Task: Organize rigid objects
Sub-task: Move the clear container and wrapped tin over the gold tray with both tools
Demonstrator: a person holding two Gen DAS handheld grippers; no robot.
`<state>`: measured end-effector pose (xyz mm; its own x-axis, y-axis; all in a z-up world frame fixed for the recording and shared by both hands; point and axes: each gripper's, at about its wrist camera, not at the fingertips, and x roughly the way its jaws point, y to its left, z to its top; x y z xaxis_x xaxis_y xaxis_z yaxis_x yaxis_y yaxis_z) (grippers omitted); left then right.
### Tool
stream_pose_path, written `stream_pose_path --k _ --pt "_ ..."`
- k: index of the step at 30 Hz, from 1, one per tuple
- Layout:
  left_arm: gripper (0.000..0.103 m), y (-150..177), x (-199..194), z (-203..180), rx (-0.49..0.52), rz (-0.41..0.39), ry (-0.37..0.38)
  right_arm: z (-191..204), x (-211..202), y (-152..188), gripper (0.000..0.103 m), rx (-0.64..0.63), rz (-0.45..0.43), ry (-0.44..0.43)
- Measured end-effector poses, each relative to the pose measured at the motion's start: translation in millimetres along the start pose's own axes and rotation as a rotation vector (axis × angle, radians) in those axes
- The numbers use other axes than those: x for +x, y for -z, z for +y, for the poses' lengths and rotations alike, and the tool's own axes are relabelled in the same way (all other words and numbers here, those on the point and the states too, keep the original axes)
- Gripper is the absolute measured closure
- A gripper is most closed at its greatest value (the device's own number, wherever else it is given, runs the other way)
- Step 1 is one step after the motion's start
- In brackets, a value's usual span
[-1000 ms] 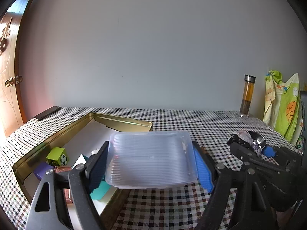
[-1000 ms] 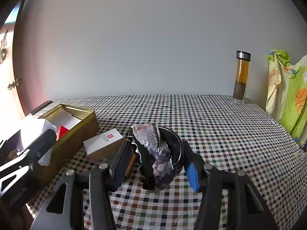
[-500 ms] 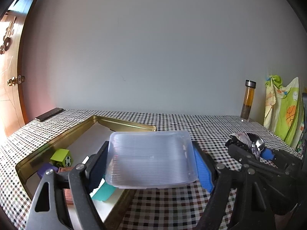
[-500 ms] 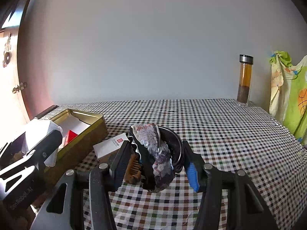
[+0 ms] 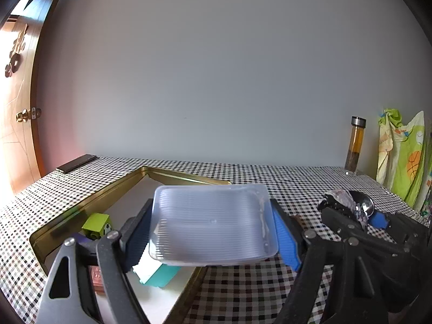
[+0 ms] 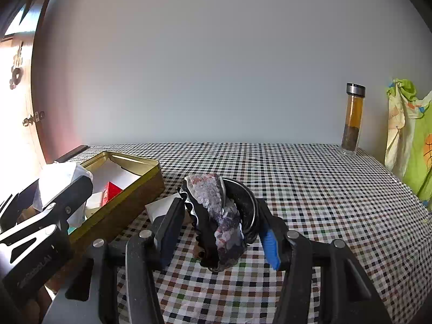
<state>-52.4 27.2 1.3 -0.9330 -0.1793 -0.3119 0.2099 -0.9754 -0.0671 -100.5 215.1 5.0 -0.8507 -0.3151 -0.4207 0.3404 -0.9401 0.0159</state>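
My left gripper (image 5: 209, 232) is shut on a clear ribbed plastic tray (image 5: 213, 216) and holds it level above the near right corner of an open gold tin (image 5: 167, 174). The tin holds a green cube (image 5: 95, 224), a teal box (image 5: 159, 272) and a red box (image 6: 112, 190) on white paper. My right gripper (image 6: 220, 221) is shut on a black clip-like object wrapped in sequined fabric (image 6: 213, 197), held just above the checked tablecloth to the right of the tin (image 6: 135, 189). That same bundle (image 5: 348, 202) shows in the left wrist view.
A small white box (image 6: 162, 208) lies between the tin and my right gripper, partly hidden. A tall bottle of amber liquid (image 6: 352, 118) stands at the back right by a green and yellow cloth (image 5: 399, 156). A dark flat bar (image 5: 77, 163) lies at the back left, next to a wooden door (image 5: 16, 108).
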Motion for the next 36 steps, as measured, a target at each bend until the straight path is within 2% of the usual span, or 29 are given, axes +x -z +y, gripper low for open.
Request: stream_pose_path --k 36 --pt "0.022 -1.4 -10.6 21.9 -0.01 -0.036 -0.034 21.9 -5.6 0.7 0.048 -0.039 -0.029 -0.046"
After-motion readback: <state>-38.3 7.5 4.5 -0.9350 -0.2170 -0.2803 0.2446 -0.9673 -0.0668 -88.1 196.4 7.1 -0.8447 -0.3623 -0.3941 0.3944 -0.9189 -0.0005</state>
